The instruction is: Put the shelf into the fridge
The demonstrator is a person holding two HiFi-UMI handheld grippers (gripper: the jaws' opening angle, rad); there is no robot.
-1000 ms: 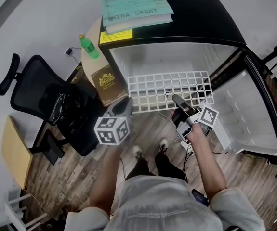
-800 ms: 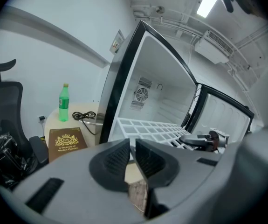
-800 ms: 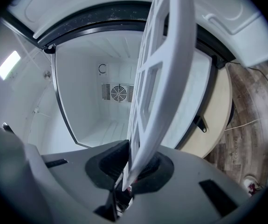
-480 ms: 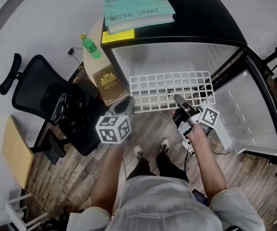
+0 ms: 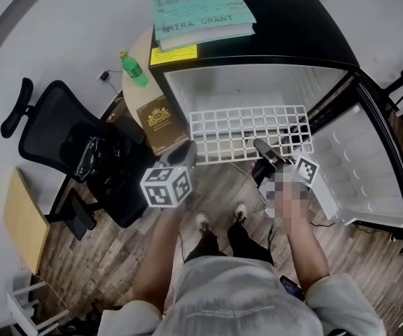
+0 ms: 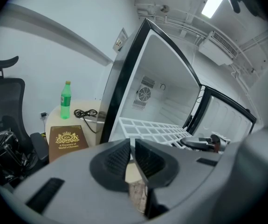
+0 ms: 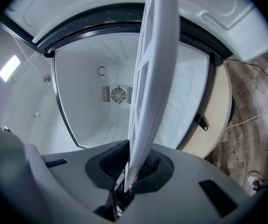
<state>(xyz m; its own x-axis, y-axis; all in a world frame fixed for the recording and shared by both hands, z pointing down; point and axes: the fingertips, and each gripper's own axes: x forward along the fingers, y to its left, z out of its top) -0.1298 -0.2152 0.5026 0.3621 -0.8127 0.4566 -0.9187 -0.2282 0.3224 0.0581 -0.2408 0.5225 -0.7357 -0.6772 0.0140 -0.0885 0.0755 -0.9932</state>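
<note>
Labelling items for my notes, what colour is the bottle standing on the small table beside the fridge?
Green; the bottle shows best in the left gripper view.

The fridge (image 5: 236, 82) is viewed from overhead and closely from behind left tongs (image 6: 132, 143) and right tongs (image 7: 130, 146); its interior is shared.

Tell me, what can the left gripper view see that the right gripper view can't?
Only the left gripper view: a green bottle, a brown book, a black office chair, and the white shelf seen as a flat grid. Only the right gripper view: the shelf edge-on, clamped in the right gripper, plus a shoe down on the floor. Both: the open fridge, its white inside and the round fan grille on the back wall.
</note>
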